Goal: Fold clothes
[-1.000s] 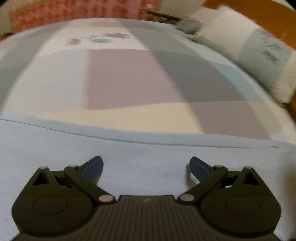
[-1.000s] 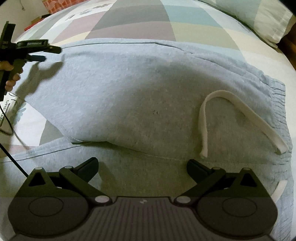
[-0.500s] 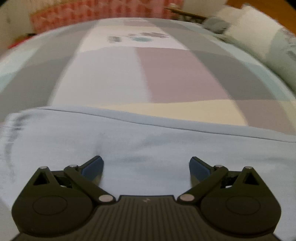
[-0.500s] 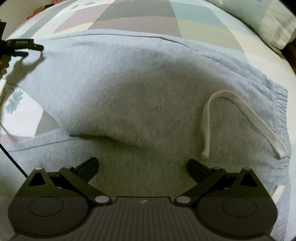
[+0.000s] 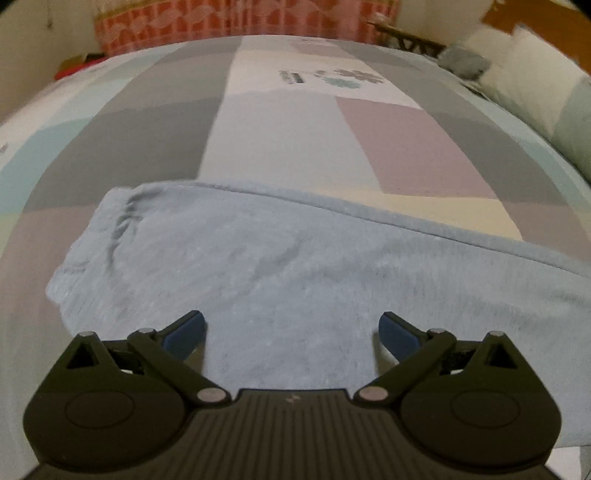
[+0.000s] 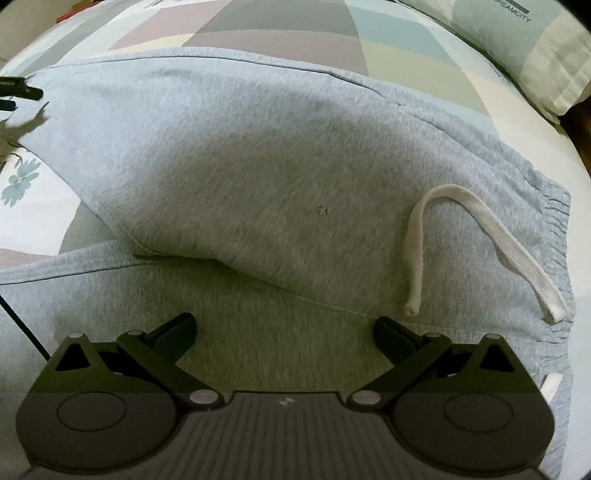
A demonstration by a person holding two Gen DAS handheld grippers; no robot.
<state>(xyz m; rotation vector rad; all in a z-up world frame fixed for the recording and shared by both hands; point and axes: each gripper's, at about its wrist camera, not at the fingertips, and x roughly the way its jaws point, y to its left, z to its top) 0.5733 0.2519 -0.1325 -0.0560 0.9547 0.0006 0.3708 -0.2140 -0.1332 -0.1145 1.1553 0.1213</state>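
Light grey sweatpants (image 6: 258,155) lie spread on the bed, one leg folded over the other. A white drawstring (image 6: 480,221) loops near the gathered waistband (image 6: 554,206) at the right. My right gripper (image 6: 284,332) hovers open over the lower leg with nothing between its fingers. In the left wrist view the leg's cuff end (image 5: 107,229) lies at the left. There my left gripper (image 5: 291,328) is open just above the grey fabric (image 5: 295,273). The left gripper's tip (image 6: 18,92) shows at the far left of the right wrist view.
The bed has a patchwork cover (image 5: 280,129) of grey, mauve, cream and pale blue blocks. Pillows (image 5: 535,85) lie at the right. A second pillow (image 6: 517,37) lies past the waistband. A red patterned cloth (image 5: 240,18) hangs beyond the bed. A black cable (image 6: 22,325) runs at the left.
My left gripper has swung leftwards along the leg until the cuff end came into view. My right gripper has shifted slightly; the left gripper now sits further out at its view's edge.
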